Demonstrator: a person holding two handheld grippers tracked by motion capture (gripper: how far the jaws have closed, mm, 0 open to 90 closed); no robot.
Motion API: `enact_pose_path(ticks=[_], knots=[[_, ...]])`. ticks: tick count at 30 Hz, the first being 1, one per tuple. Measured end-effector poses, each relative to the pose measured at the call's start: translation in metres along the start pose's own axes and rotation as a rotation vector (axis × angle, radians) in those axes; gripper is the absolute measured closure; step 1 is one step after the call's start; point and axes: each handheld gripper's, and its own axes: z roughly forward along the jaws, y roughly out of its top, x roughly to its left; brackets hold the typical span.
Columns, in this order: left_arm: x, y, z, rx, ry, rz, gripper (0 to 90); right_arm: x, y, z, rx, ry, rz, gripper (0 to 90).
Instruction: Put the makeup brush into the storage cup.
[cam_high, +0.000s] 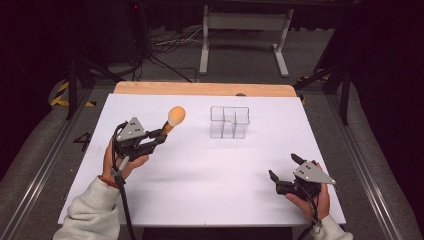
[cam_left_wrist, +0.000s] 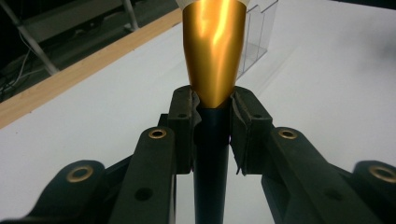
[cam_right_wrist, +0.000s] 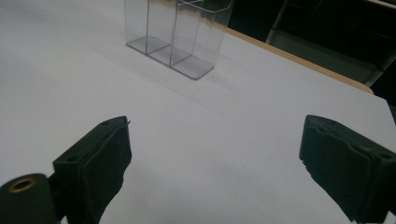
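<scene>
At the left of the white table (cam_high: 200, 170), a hand (cam_high: 116, 162) in a pale grey sleeve (cam_high: 87, 212) grips the left gripper (cam_high: 161, 136), raised a little above the surface and aimed toward the far right. Its jaws are clamped on the dark handle of a makeup brush (cam_high: 172, 120). In the left gripper view the pads press the handle from both sides, just below where the shiny gold ferrule (cam_left_wrist: 215, 51) flares out, and the brush runs straight up the middle of the frame. From the high view the brush's rounded, pale orange head sticks out beyond the jaws, tilted up and away from the hand, clear of the table.

Further along, near the middle of the table toward the far edge, stands a clear plastic organizer (cam_high: 230, 121), upright, split into several open compartments of stepped heights. It is well apart from the brush head. A strip of wooden tabletop (cam_high: 200, 89) shows past the white sheet behind it.

At the right, near the front edge, the other hand (cam_high: 312, 200) holds the right gripper (cam_high: 285, 167) low over the table. Its jaws are spread wide with nothing between them; in the right gripper view the two black pads (cam_right_wrist: 105, 154) frame bare white surface, with the organizer beyond.
</scene>
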Motion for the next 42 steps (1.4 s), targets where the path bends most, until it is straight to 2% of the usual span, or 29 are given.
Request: enact_pose_path(ticks=[2, 4, 6, 10, 12, 16, 24, 32, 42], knots=[[-0.001, 0.0, 0.0, -0.008, 0.0, 0.009, 72.4, 0.0, 0.0, 0.0, -0.002, -0.001, -0.002, 9.7], [-0.002, 0.0, 0.0, -0.019, -0.012, 0.001, 72.4, 0.0, 0.0, 0.0, -0.003, 0.0, -0.002, 9.7], [-0.002, 0.0, -0.001, -0.032, -0.004, 0.009, 72.4, 0.0, 0.0, 0.0, -0.005, -0.001, -0.002, 9.7], [-0.004, 0.0, -0.002, -0.071, 0.002, -0.012, 72.4, 0.0, 0.0, 0.0, -0.007, 0.0, 0.0, 9.8], [-0.003, -0.001, -0.002, -0.107, -0.01, -0.026, 72.4, 0.0, 0.0, 0.0, -0.008, 0.001, 0.0, 9.8], [-0.004, -0.001, 0.003, -0.141, -0.01, -0.043, 72.4, 0.0, 0.001, 0.0, -0.012, 0.003, -0.001, 9.8], [-0.009, 0.008, 0.005, -0.19, -0.027, -0.038, 72.4, 0.0, 0.001, -0.001, -0.013, 0.002, 0.001, 9.8], [-0.012, 0.013, 0.013, -0.212, -0.037, -0.035, 72.4, 0.0, 0.001, 0.0, -0.012, 0.0, -0.002, 9.8], [-0.015, 0.016, 0.016, -0.215, -0.042, -0.037, 72.4, 0.0, 0.001, 0.0, -0.014, -0.002, -0.002, 9.8]])
